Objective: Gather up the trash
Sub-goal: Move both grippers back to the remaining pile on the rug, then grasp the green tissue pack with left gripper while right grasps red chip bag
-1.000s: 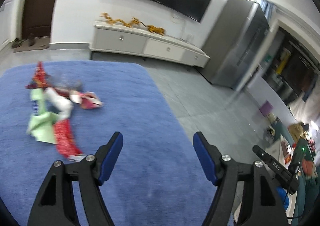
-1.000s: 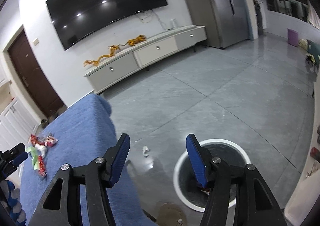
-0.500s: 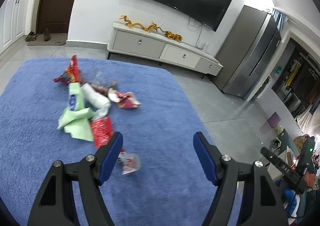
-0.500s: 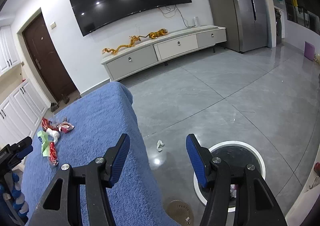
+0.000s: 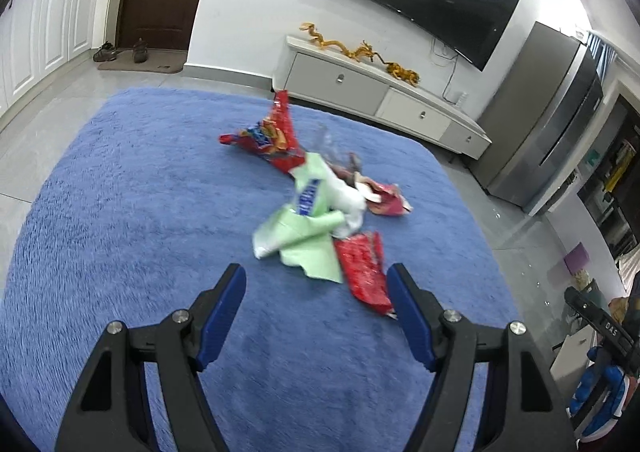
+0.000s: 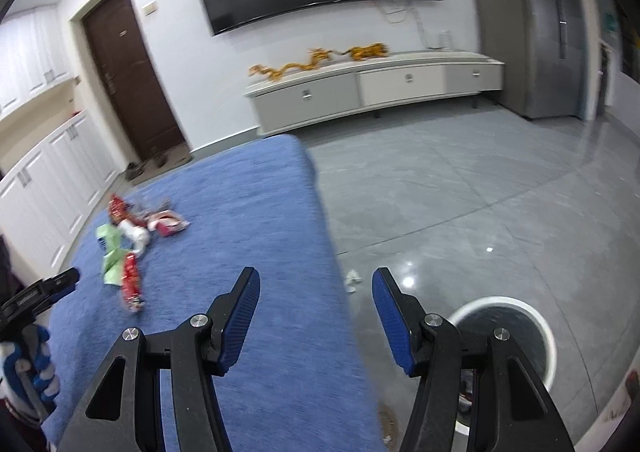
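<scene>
A heap of crumpled wrappers lies on a blue plush cloth (image 5: 120,211): a light green wrapper (image 5: 308,240), a red foil wrapper (image 5: 362,276), a red snack bag (image 5: 272,139) and white paper (image 5: 348,203). My left gripper (image 5: 316,284) hangs open just short of the heap, the red foil wrapper by its right finger, nothing between the pads. The right wrist view shows the same heap (image 6: 128,244) far left. My right gripper (image 6: 316,292) stands open and empty over the cloth's right edge, above a white scrap (image 6: 352,279) on the floor.
A round white-rimmed bin (image 6: 508,332) with a dark inside stands on the grey tile floor at the right. A low white TV cabinet (image 5: 380,91) lines the far wall under a black screen. A steel fridge (image 5: 548,123) stands at the right.
The left gripper has swung toward the wrapper heap and dropped closer; the heap now sits just ahead of its fingers. The right gripper has turned left, from over the bin toward the cloth's edge.
</scene>
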Available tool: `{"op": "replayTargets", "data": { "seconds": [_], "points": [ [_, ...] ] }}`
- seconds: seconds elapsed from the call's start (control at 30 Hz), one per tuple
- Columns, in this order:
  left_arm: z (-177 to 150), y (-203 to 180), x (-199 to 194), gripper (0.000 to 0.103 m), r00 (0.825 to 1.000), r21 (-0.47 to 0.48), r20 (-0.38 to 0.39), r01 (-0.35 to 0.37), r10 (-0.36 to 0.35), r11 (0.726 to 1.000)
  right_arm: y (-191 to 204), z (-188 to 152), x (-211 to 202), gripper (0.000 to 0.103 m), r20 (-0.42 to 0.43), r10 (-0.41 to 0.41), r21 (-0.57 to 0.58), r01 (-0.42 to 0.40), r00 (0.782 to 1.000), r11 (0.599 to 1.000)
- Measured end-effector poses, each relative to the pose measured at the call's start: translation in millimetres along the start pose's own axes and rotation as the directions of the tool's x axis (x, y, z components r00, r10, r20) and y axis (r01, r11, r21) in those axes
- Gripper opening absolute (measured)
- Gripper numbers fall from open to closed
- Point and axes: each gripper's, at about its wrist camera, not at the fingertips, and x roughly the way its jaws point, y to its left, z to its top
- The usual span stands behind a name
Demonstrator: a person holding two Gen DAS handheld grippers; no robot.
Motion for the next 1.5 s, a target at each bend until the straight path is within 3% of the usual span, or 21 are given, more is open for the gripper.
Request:
{"op": "replayTargets", "data": {
  "seconds": [0.33, 0.67, 0.8, 1.13, 1.27, 1.33, 1.4, 1.5],
  "points": [
    [24.6, 4.4, 46.4, 0.071, 0.998, 0.024, -0.038, 0.043, -0.042, 0.999, 75.8, -4.5, 51.7, 0.056, -0.145, 0.196, -0.116, -0.214, 0.970, 0.970],
    [34.4, 2.7, 86.5, 0.071, 0.995, 0.037, -0.076, 0.069, -0.066, 0.997, 136.1, -19.9, 84.4, 0.056, -0.268, 0.302, -0.202, -0.359, 0.915, 0.911],
    [34.8, 12.8, 92.8, 0.070, 0.995, 0.002, -0.068, 0.079, -0.078, 0.997, 159.3, -25.3, 93.4, 0.056, -0.297, 0.328, -0.240, -0.402, 0.897, 0.883],
    [35.4, 32.6, 95.5, 0.053, 0.991, -0.060, -0.052, 0.120, -0.123, 0.991, 192.8, -25.7, 115.9, 0.056, -0.333, 0.328, -0.283, -0.426, 0.884, 0.859],
    [36.3, 39.4, 95.3, 0.040, 0.990, -0.088, -0.049, 0.127, -0.132, 0.988, 197.9, -28.3, 127.4, 0.056, -0.349, 0.307, -0.289, -0.413, 0.885, 0.864],
    [36.4, 41.5, 94.1, 0.038, 0.990, -0.097, -0.047, 0.125, -0.130, 0.987, 200.8, -31.9, 129.8, 0.036, -0.361, 0.313, -0.284, -0.424, 0.878, 0.860],
    [33.9, 40.0, 88.4, 0.036, 0.992, -0.088, -0.040, 0.119, -0.123, 0.989, 204.5, -35.5, 128.1, 0.025, -0.362, 0.304, -0.305, -0.421, 0.881, 0.854],
    [26.9, 36.6, 75.0, 0.035, 0.992, -0.075, -0.028, 0.118, -0.120, 0.990, 202.2, -39.8, 120.0, 0.024, -0.350, 0.310, -0.302, -0.419, 0.884, 0.856]
  ]
}}
